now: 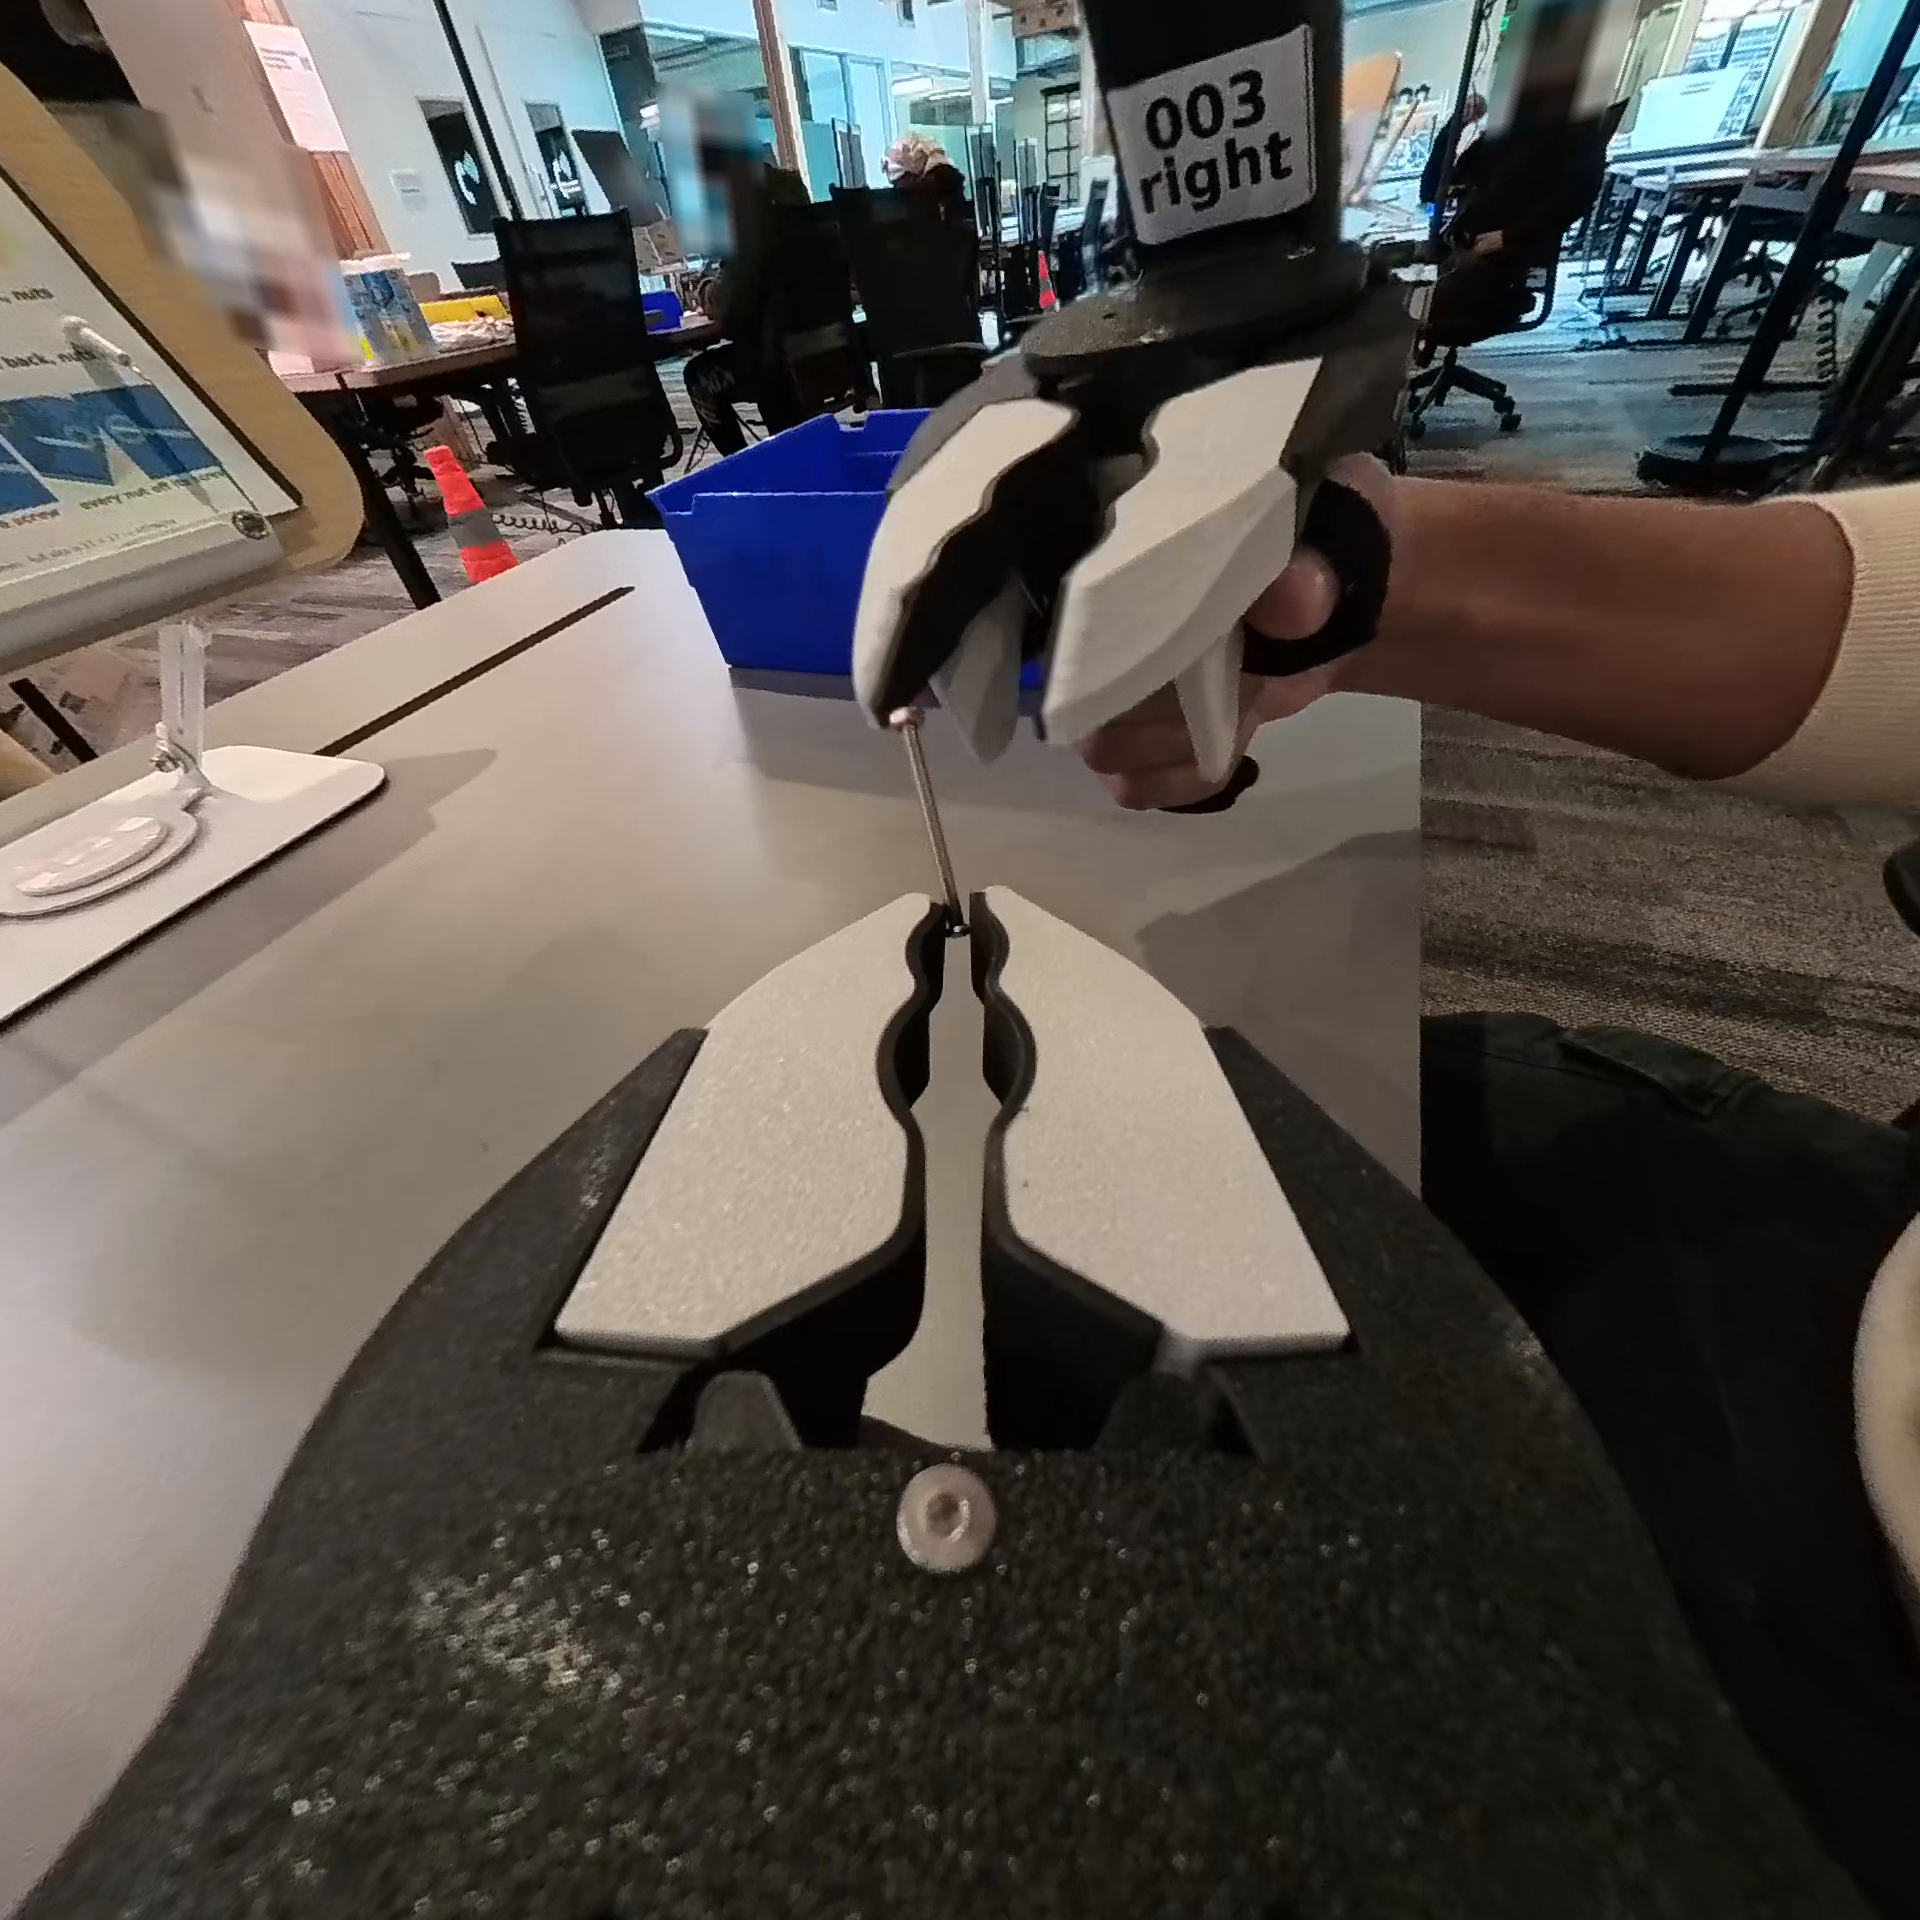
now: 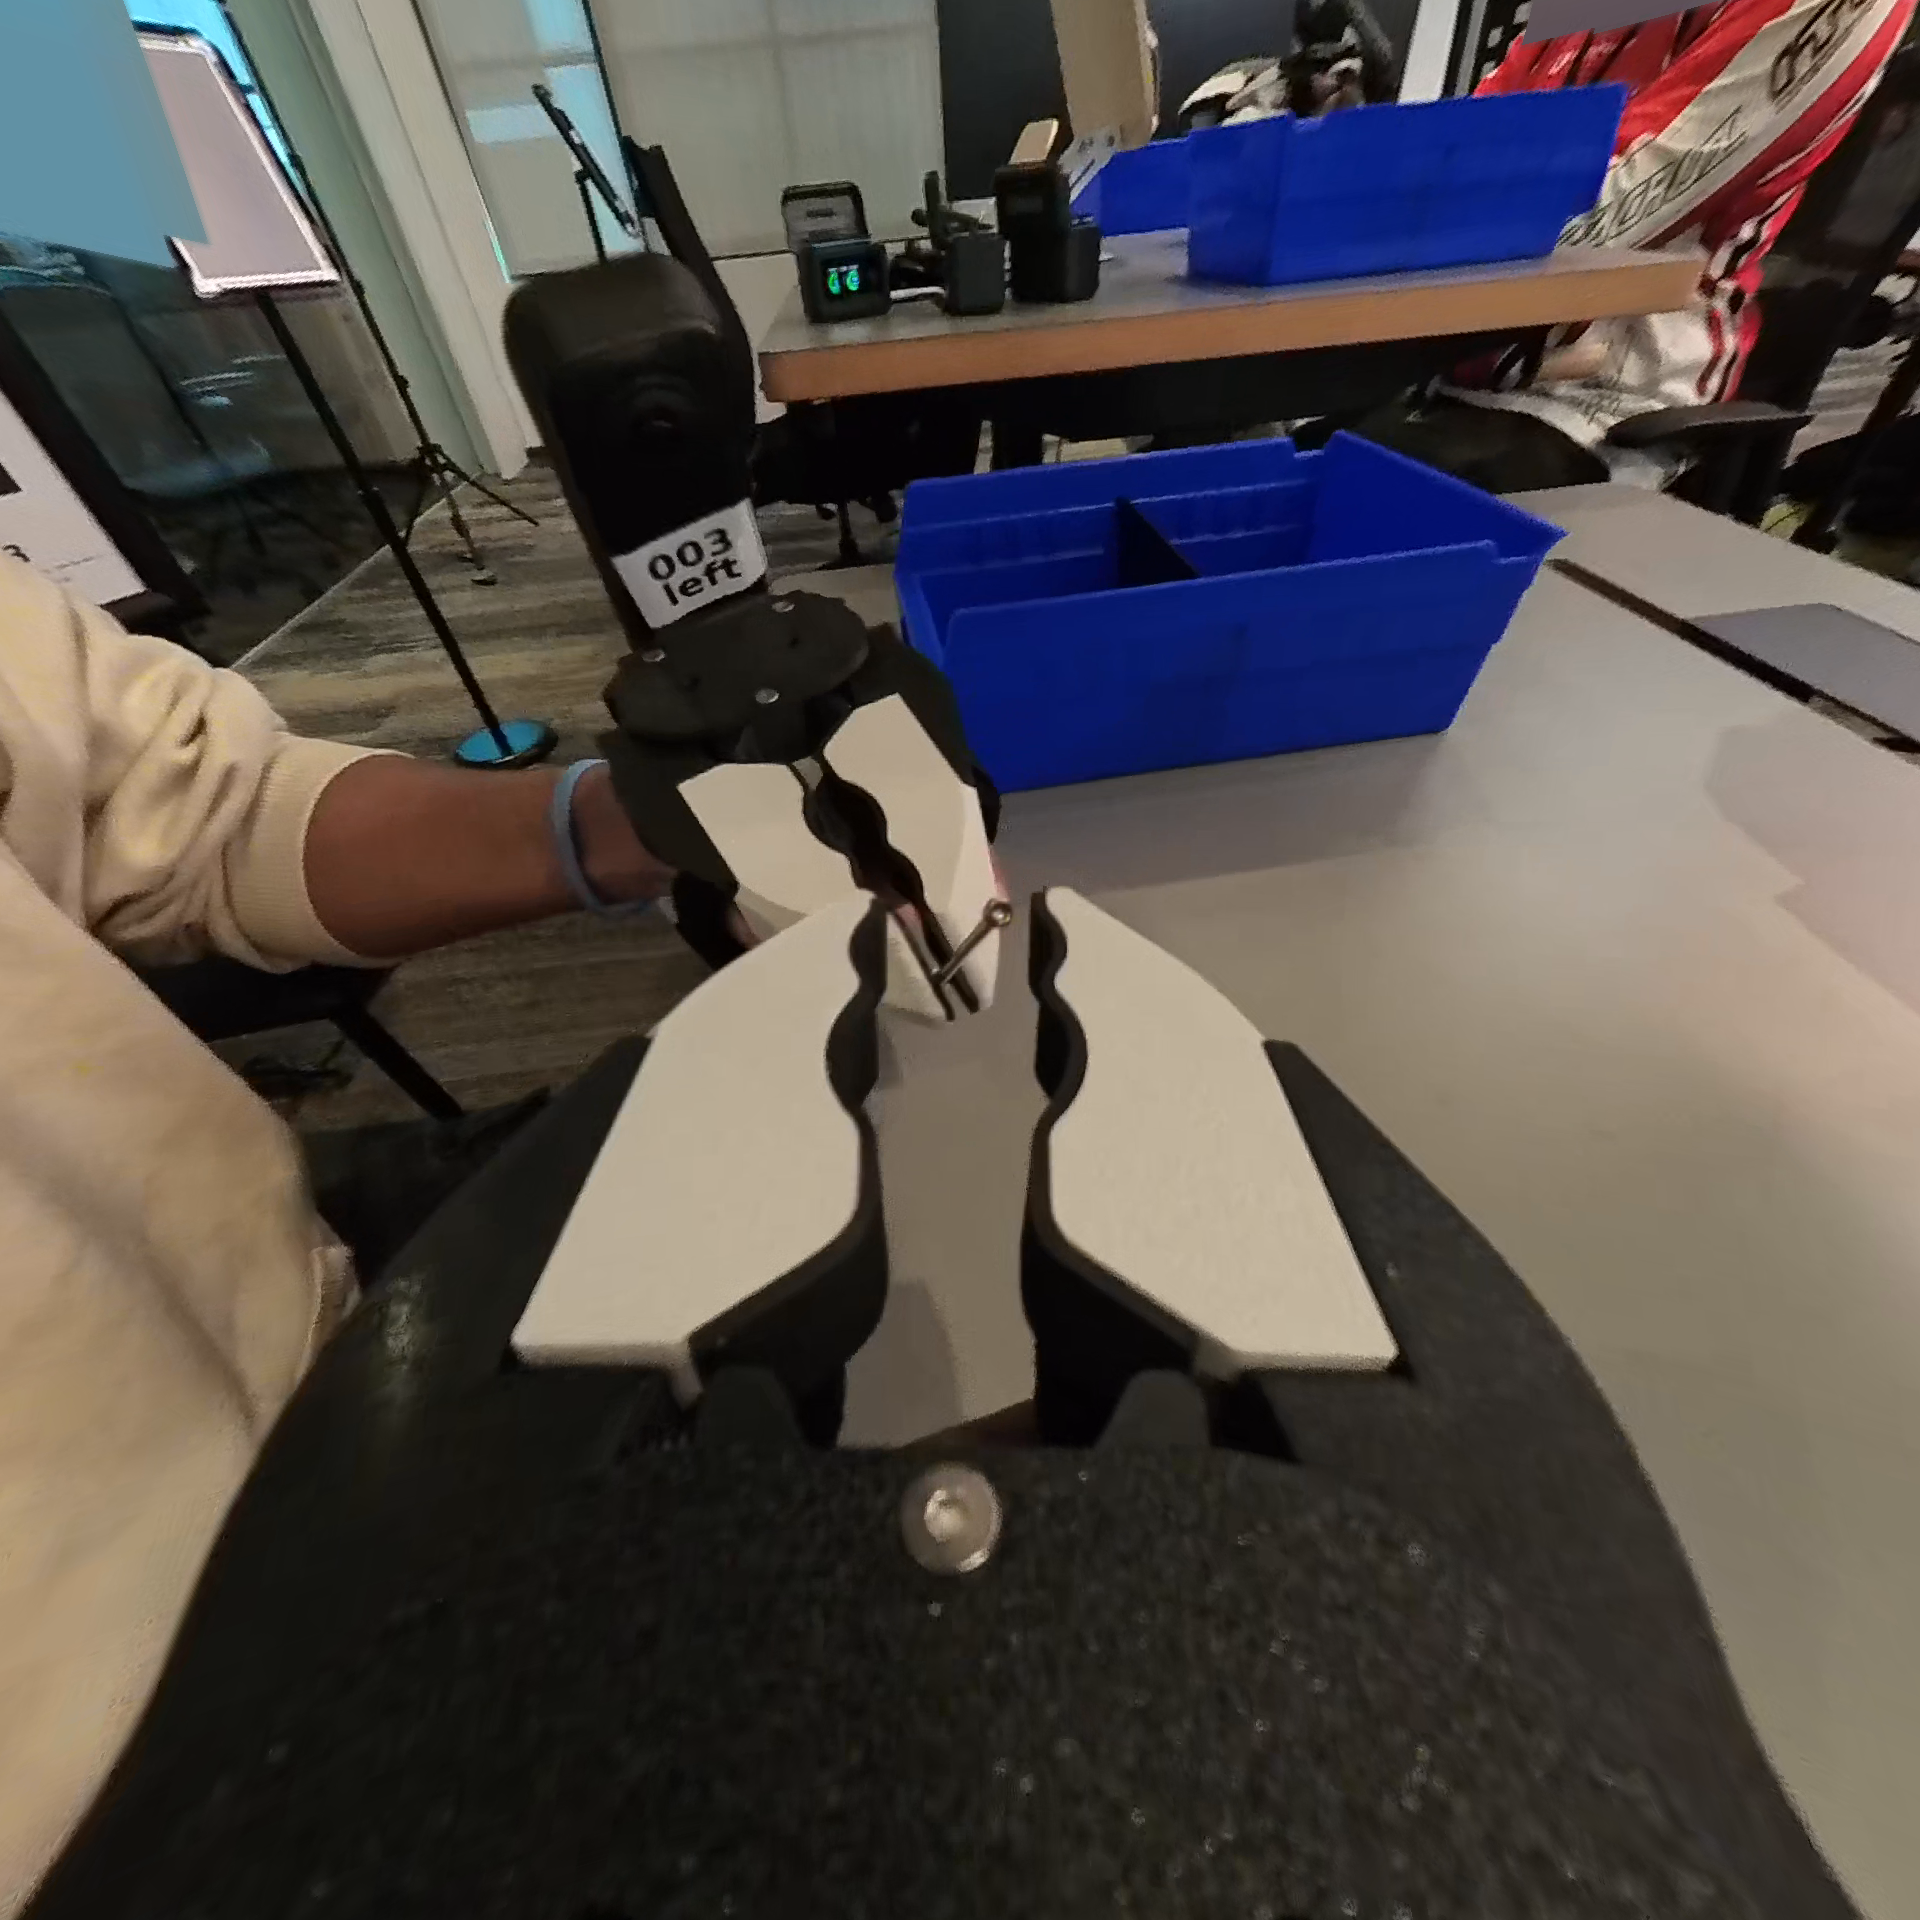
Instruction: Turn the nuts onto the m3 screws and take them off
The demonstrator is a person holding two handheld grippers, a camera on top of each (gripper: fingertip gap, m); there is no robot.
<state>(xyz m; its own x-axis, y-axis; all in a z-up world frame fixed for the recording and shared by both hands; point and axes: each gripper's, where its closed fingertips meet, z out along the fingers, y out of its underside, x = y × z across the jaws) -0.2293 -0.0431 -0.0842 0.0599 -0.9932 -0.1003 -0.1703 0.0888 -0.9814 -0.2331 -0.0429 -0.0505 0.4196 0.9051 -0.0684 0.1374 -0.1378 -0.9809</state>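
Observation:
A thin metal m3 screw (image 1: 932, 821) is pinched at its lower end between the tips of my left gripper (image 1: 956, 906), which is shut on it; a small dark nut (image 1: 958, 928) sits at the grip point. The screw points up and away. My right gripper (image 1: 971, 717) hangs above it, open, with one fingertip (image 1: 896, 696) beside the screw head. In the right wrist view the right gripper (image 2: 956, 909) is open around the screw head (image 2: 1000, 914), and the left gripper (image 2: 956, 1000) holds the screw (image 2: 971, 945) over the grey table (image 2: 1455, 987).
A blue divided bin (image 2: 1195, 665) stands on the table behind the grippers; it also shows in the left wrist view (image 1: 769, 561). A white stand base (image 1: 260, 800) and a sign board (image 1: 104, 436) are at the left. The table edge (image 1: 1418, 935) runs close on the right.

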